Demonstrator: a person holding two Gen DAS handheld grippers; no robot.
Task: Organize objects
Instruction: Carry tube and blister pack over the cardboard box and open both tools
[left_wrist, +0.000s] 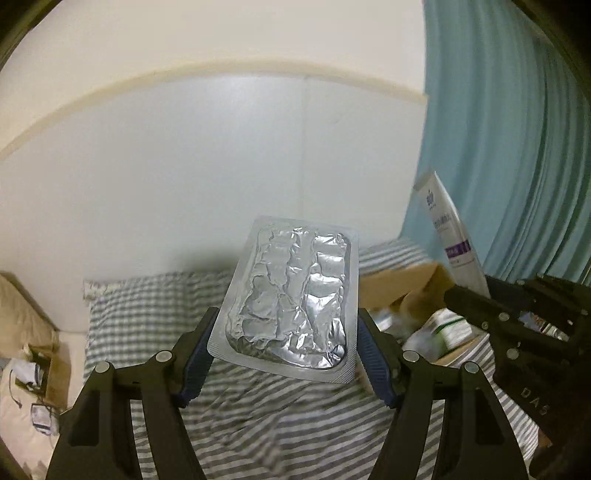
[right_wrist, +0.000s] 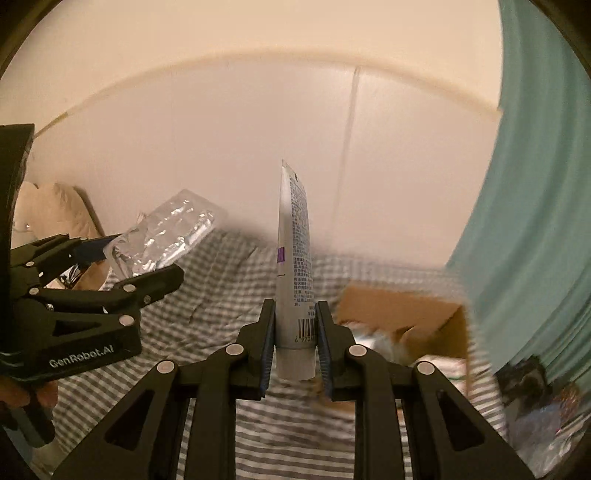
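Foil blister pack (left_wrist: 286, 299) pinched edgewise by left gripper (left_wrist: 284, 354), tube (right_wrist: 294, 273) clamped in right gripper (right_wrist: 295, 343); lower both level into cardboard box (right_wrist: 402, 314).

The left gripper (left_wrist: 284, 354) sits left of the right gripper (right_wrist: 295, 343), both above the bed (left_wrist: 258, 424). A blister pack (left_wrist: 291, 299) stands tilted between the left gripper's pads, its edges touching them on both sides. A tube (right_wrist: 295, 266) stands upright between the right gripper's pads, cap end nearest, crimped end farthest. On the bed, far and to the right of both grippers, lies an open cardboard box (right_wrist: 402, 306) with packets (left_wrist: 450, 328) in it. A pillow (left_wrist: 147, 299) lies at the far left against the wall (left_wrist: 184, 166). A curtain (left_wrist: 517, 147) hangs at the right, behind the box
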